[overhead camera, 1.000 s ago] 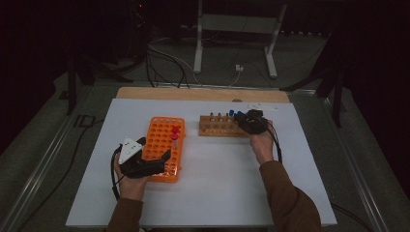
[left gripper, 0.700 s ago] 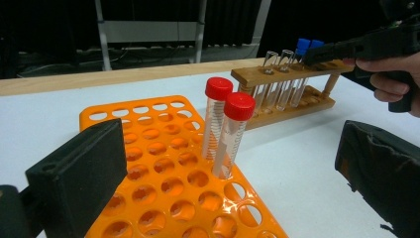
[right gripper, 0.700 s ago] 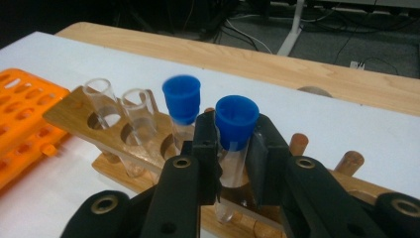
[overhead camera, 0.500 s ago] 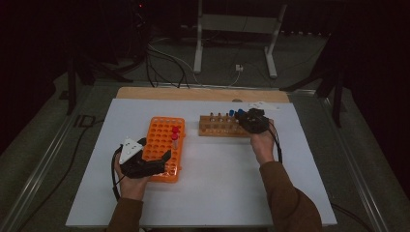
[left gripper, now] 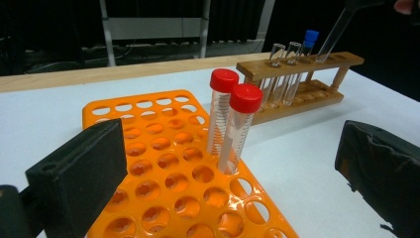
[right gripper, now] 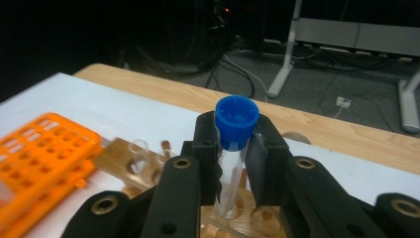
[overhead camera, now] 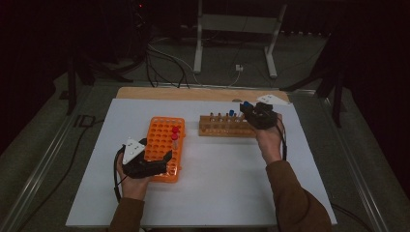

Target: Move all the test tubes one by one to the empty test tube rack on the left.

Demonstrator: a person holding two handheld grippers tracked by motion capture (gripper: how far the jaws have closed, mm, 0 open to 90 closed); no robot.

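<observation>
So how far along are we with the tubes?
Done: two red-capped tubes stand in the orange rack. In hand: the right hand-held gripper grips a blue-capped tube at the wooden rack. Left: clear uncapped tubes and another blue-capped one there. The left hand-held gripper is open at the orange rack.

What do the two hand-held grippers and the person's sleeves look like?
Each hand-held gripper is black. The left hand-held gripper has wide, blocky jaws, a grey three-cornered plate and a black cable. The right hand-held gripper shows round screw holes. The sleeves are brown.
</observation>
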